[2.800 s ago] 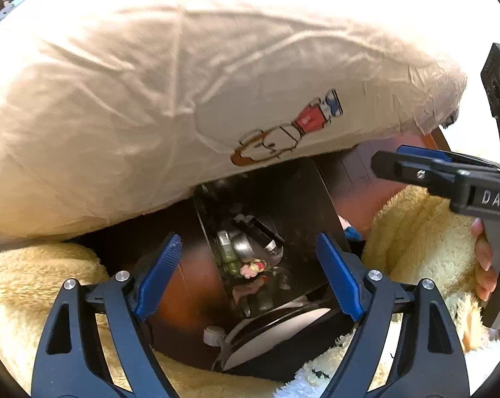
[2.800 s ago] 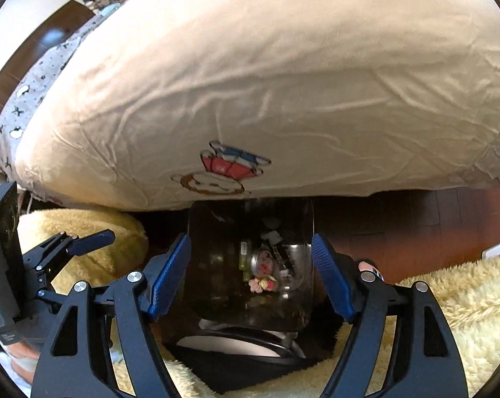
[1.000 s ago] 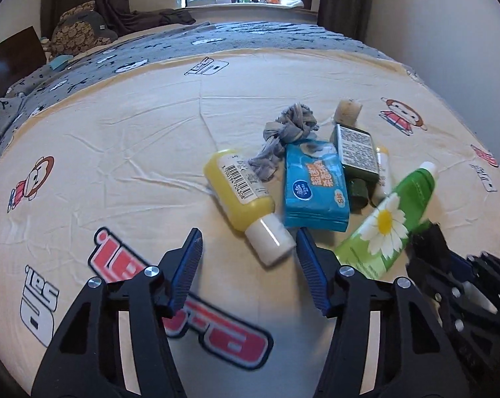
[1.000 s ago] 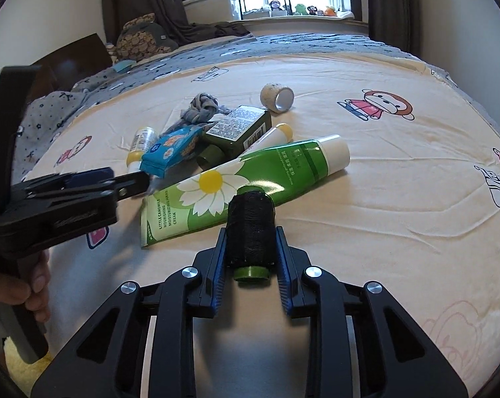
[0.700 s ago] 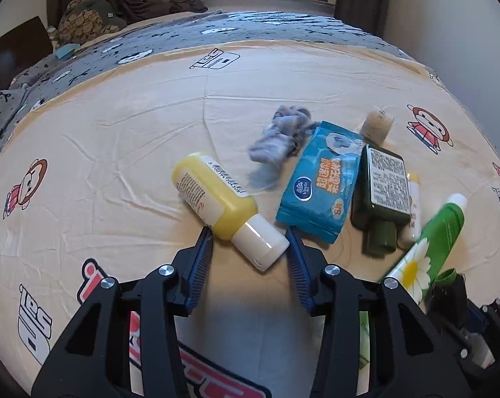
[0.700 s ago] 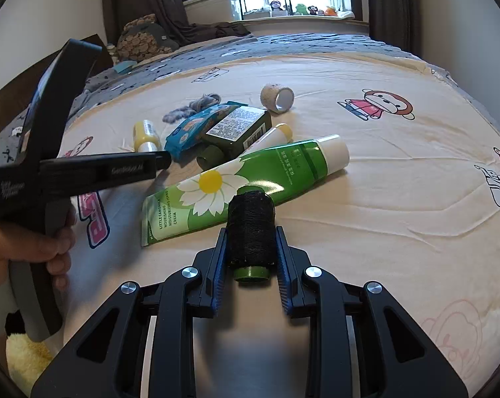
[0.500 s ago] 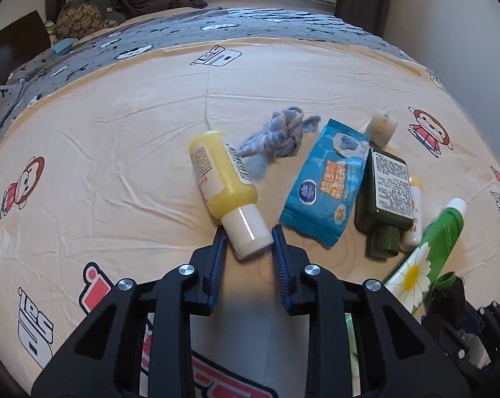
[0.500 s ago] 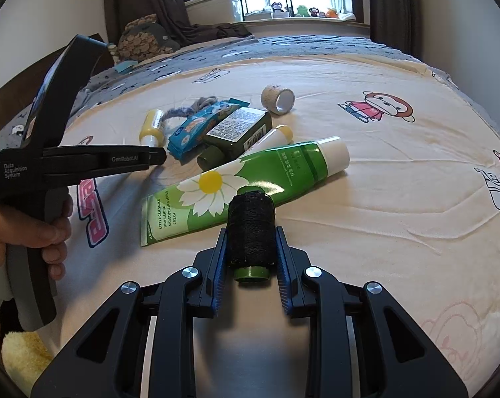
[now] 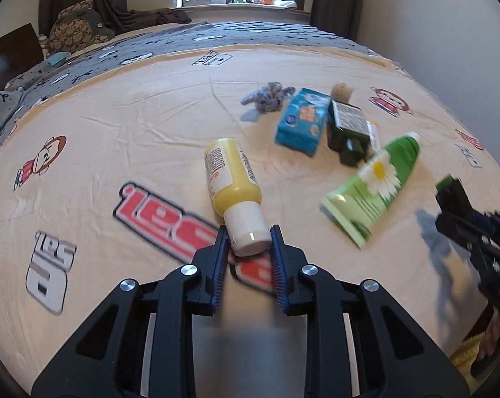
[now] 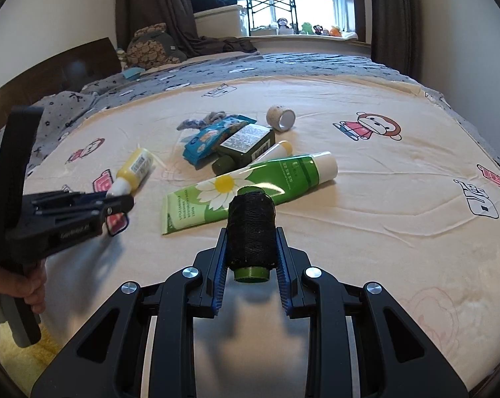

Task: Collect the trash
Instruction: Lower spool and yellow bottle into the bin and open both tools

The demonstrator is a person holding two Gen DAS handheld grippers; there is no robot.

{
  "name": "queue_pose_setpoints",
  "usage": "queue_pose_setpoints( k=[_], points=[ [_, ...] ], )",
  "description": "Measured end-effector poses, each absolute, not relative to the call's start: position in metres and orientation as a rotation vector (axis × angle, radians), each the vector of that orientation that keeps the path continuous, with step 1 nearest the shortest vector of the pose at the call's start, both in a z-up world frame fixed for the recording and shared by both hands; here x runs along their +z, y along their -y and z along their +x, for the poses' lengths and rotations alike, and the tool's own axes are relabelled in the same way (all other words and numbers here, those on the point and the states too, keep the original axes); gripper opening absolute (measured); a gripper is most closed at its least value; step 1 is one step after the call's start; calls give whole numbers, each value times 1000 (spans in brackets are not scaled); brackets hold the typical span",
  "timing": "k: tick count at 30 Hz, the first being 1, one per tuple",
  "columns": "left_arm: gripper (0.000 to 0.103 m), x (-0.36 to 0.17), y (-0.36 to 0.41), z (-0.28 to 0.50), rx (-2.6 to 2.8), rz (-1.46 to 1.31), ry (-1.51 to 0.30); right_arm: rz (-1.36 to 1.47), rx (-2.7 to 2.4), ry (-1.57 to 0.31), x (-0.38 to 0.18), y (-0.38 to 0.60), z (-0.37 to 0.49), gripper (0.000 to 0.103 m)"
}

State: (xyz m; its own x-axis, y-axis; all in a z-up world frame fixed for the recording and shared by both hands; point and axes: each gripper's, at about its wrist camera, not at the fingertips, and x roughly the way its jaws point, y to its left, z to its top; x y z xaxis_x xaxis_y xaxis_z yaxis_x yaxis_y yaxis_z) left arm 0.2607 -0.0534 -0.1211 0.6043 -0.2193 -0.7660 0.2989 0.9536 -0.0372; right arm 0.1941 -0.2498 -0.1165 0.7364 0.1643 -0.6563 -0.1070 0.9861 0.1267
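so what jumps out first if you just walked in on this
Both grippers are already loaded: the left gripper has just closed on the white cap of a yellow bottle, and the right gripper clamps a black thread spool. Beyond them a small heap waits on the cream bedspread, led by a green daisy tube beside a blue wipes pack.

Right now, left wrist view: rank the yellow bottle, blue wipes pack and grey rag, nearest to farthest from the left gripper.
1. yellow bottle: its white cap sits between the pads of the left gripper, which have just been closing on it.
2. blue wipes pack: further up the bed, to the right.
3. grey rag: farthest, just beyond the pack's left corner.
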Motion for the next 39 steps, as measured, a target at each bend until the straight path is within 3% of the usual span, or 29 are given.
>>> queue_pose_setpoints(
  k=[26, 39],
  points=[
    [22, -113, 27, 25, -408, 111, -776, 111, 227, -817, -135, 239, 26, 27],
    [22, -174, 49, -8, -545, 129, -996, 106, 248, -1049, -190, 219, 10, 27]
  ],
)
